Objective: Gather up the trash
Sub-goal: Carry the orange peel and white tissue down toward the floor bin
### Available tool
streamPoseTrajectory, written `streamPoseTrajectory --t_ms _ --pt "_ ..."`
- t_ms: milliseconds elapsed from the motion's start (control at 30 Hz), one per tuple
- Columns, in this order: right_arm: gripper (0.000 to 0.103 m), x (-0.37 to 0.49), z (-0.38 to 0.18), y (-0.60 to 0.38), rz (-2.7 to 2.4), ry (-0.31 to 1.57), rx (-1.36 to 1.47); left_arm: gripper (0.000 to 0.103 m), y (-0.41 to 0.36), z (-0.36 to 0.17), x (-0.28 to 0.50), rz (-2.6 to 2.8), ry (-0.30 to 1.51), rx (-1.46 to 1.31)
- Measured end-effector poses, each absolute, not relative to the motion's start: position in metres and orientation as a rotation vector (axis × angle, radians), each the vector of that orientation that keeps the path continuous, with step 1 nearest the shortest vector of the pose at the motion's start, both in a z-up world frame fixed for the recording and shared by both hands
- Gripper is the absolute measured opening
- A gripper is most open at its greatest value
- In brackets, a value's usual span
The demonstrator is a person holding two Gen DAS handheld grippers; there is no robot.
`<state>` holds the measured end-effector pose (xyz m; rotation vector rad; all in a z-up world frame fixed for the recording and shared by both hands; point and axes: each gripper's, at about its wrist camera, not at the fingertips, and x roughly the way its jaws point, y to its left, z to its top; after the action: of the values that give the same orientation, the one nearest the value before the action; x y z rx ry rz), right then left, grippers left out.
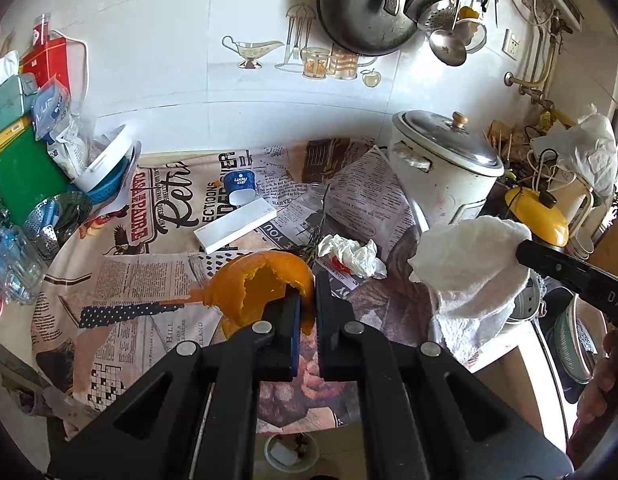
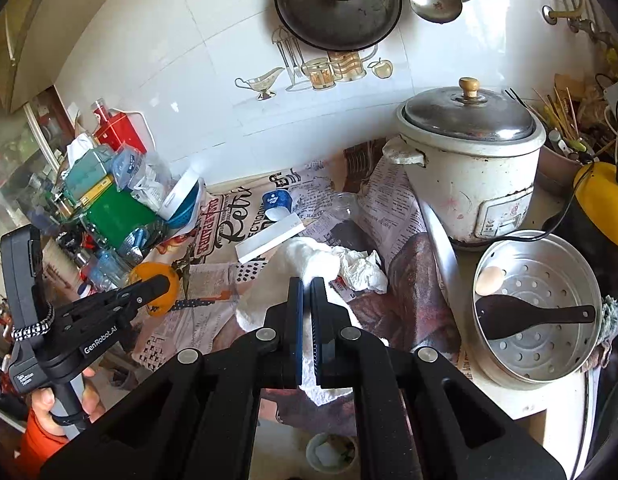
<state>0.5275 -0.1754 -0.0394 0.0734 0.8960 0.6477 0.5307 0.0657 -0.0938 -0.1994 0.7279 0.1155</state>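
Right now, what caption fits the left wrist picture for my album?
Left gripper holds an orange peel while the right gripper lifts a white paper towel over the newspaper-covered table.

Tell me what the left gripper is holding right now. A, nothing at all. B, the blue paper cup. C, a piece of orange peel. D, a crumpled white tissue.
C: the left gripper is shut on the orange peel, lifted off the newspaper-covered table, while the right gripper holds a white paper towel.
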Motion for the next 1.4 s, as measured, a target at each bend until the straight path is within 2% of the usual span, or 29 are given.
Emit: streamPoseTrajectory --t_ms 300,867,1133,1400 --pt "0.004 0.473 -0.035 -0.18 0.615 0.895 0.106 0.005 0.061 -0.087 0.466 0.061 0.704 -0.188" --pt "0.004 0.291 -0.04 -0.15 0.55 0.925 0.121 0.005 0.07 -0.104 0.279 -0.001 0.765 -0.146" --pt "0.004 0.261 -0.053 -0.147 0.531 0.994 0.079 0.005 0.069 -0.135 0.256 -0.008 0.831 -0.192" --pt "0.004 0.269 -0.116 -0.16 0.526 1.082 0.08 0.005 0.058 -0.207 0.274 0.004 0.934 -0.227"
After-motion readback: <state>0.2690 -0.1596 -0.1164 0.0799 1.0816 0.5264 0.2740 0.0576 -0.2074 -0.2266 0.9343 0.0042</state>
